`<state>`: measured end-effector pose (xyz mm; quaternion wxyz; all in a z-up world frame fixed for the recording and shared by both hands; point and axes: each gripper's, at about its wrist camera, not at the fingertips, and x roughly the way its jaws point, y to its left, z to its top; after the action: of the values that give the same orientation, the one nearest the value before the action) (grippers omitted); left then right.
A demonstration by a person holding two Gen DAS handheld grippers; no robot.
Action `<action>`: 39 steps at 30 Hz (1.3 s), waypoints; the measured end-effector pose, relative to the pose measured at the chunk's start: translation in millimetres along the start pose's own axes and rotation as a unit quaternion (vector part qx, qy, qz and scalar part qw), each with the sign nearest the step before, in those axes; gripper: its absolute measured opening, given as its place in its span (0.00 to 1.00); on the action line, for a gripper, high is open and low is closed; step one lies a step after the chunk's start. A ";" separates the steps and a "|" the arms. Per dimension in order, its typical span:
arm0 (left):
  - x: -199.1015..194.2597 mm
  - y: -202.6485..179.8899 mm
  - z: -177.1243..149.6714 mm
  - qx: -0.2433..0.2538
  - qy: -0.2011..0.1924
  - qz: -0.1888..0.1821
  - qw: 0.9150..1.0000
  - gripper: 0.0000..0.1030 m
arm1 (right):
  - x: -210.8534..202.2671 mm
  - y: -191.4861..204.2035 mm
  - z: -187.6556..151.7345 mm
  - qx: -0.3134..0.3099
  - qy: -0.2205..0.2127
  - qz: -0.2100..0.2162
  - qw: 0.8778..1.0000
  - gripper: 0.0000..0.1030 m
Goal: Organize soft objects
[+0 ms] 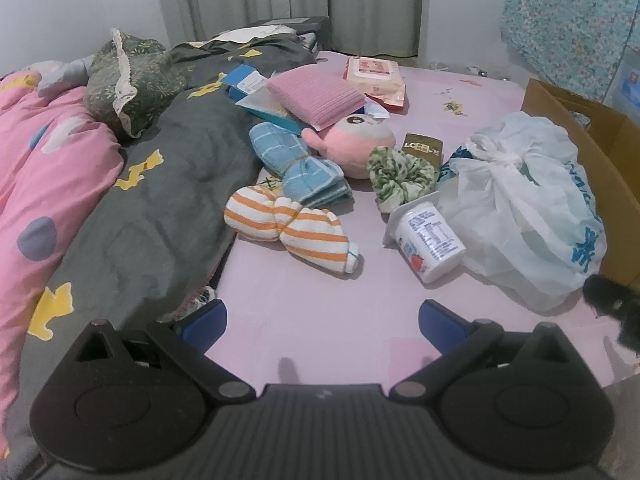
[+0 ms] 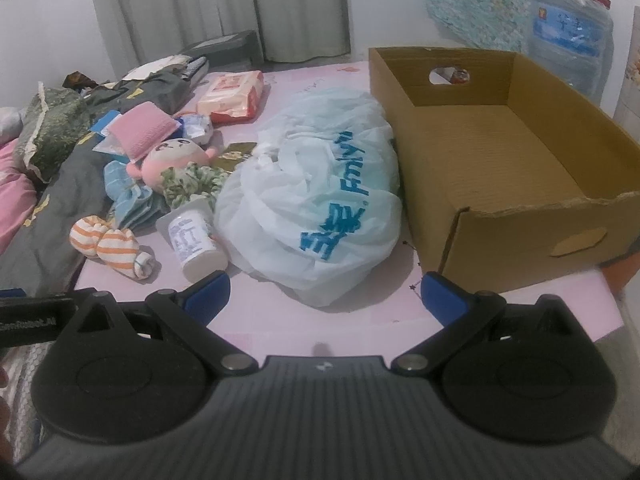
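Soft things lie scattered on the pink sheet: orange-striped socks point(image 1: 288, 228) point(image 2: 110, 246), a blue towel bundle point(image 1: 304, 168) point(image 2: 132, 196), a pink plush doll point(image 1: 352, 140) point(image 2: 176, 156), a green scrunchie point(image 1: 400, 174) point(image 2: 192, 180) and a pink ribbed cloth point(image 1: 316, 98) point(image 2: 142, 130). A knotted white plastic bag point(image 1: 516, 204) point(image 2: 316, 196) sits beside an empty cardboard box point(image 2: 492, 160) point(image 1: 592, 140). My left gripper point(image 1: 322, 326) is open, short of the socks. My right gripper point(image 2: 324, 296) is open too, just before the bag.
A white bottle point(image 1: 428, 236) point(image 2: 196, 240) lies on its side by the bag. A wet-wipe pack point(image 1: 376, 76) point(image 2: 234, 94) and a dark small box point(image 1: 424, 148) lie further back. Grey and pink quilts point(image 1: 132, 200) and a green pillow point(image 1: 128, 80) fill the left. Curtains hang behind.
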<state>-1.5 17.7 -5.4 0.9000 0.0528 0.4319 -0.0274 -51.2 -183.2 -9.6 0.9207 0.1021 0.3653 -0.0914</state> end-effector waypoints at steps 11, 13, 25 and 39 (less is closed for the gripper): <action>-16.4 45.1 45.1 -0.025 -0.073 -0.057 0.995 1.00 | -23.1 38.9 85.5 -0.096 -0.085 0.186 0.974 0.99; -11.3 50.4 60.4 -0.030 -0.078 -0.064 0.994 1.00 | -10.3 44.1 115.4 -0.099 -0.069 0.229 0.966 0.99; 75.8 57.2 146.0 -0.051 -0.059 -0.045 0.996 0.85 | 161.2 111.4 258.7 -0.130 0.063 0.317 0.937 0.99; 174.1 53.8 198.4 -0.091 0.012 -0.096 0.991 0.53 | 335.3 170.0 263.8 -0.096 0.196 0.380 0.899 0.64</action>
<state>266.1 46.9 -14.1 0.8889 -0.0705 0.4465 -0.0735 402.9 -118.1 -32.9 0.8007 0.1603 0.4787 0.3227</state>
